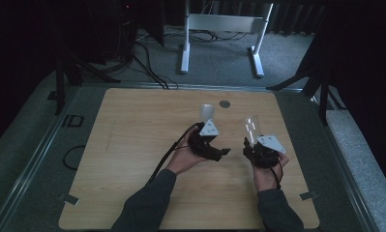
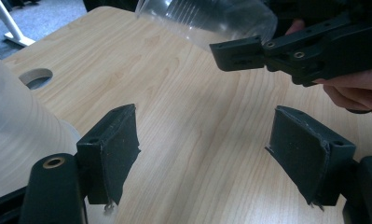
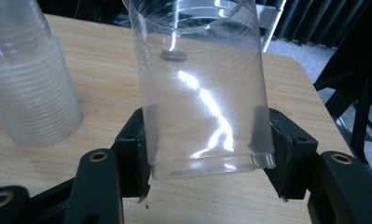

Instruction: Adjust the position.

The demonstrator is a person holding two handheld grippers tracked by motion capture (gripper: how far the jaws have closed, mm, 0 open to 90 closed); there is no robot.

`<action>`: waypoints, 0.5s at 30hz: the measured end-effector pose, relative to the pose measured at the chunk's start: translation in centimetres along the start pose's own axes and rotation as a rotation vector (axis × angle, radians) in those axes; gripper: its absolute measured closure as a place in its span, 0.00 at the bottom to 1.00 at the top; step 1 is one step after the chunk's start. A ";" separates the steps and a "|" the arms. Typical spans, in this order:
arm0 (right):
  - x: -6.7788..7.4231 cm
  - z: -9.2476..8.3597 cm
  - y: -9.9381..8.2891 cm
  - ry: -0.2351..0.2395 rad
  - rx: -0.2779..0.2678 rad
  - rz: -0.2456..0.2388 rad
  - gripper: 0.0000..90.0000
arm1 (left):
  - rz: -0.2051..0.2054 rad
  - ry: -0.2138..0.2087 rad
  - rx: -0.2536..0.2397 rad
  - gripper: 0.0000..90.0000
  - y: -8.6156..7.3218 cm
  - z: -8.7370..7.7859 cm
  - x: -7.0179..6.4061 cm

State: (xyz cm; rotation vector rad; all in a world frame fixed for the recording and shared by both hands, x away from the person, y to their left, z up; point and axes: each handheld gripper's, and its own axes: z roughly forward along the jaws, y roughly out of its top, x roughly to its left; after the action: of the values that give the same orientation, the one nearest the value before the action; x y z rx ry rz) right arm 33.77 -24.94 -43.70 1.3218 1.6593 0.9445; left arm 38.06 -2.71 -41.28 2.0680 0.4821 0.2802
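- Right tool (image 3: 207, 158): jaws clamped on both sides of a clear plastic cup (image 3: 200, 88), gripping near its base. Cup tilts up and away from the tool, mouth at the far end.
- High view: same cup (image 1: 251, 126) sticks out ahead of the right tool (image 1: 251, 145), held above the wooden counter (image 1: 132, 145), right of centre.
- Left tool (image 2: 202, 154): jaws standing apart, nothing between them, bare wood visible through the gap.
- Stack of clear cups (image 2: 16, 135) sits just beside the left tool's left jaw, outside the gap. Can't tell if jaw and stack touch.
- High view: stack (image 1: 207, 112) stands upright on the counter, directly ahead of the left tool (image 1: 215, 150), near the round cable hole (image 1: 224, 103).
- Right gripper view: stack (image 3: 27, 79) is off to the left of the held cup, apart from it.
- Left gripper view: held cup (image 2: 207, 21) and right tool's jaw tip (image 2: 237, 53) show at top right, raised off the counter, with the person's fingers (image 2: 356, 91) behind.
- Both tools near each other, side by side, forearms in dark sleeves (image 1: 147, 203) coming in from the near edge.
- White desk frame (image 1: 224, 29) on the floor beyond the counter.
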 end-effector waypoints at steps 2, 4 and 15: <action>0.0 -0.2 0.0 -0.004 -0.018 -0.008 0.46 | -0.004 0.000 -0.003 0.26 0.0 0.0 0.0; 0.1 -0.2 0.1 -0.001 -0.019 -0.014 0.46 | -0.005 -0.001 -0.004 0.26 0.1 0.1 0.0; 0.4 -1.0 0.2 -0.006 -0.078 -0.040 0.46 | -0.022 -0.014 -0.020 0.26 0.3 0.2 0.2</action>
State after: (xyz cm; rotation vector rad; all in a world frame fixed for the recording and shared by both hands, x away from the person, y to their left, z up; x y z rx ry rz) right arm 32.89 -24.59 -43.13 1.2345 1.6223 0.9706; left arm 38.36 -2.93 -41.11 2.0423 0.4917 0.2561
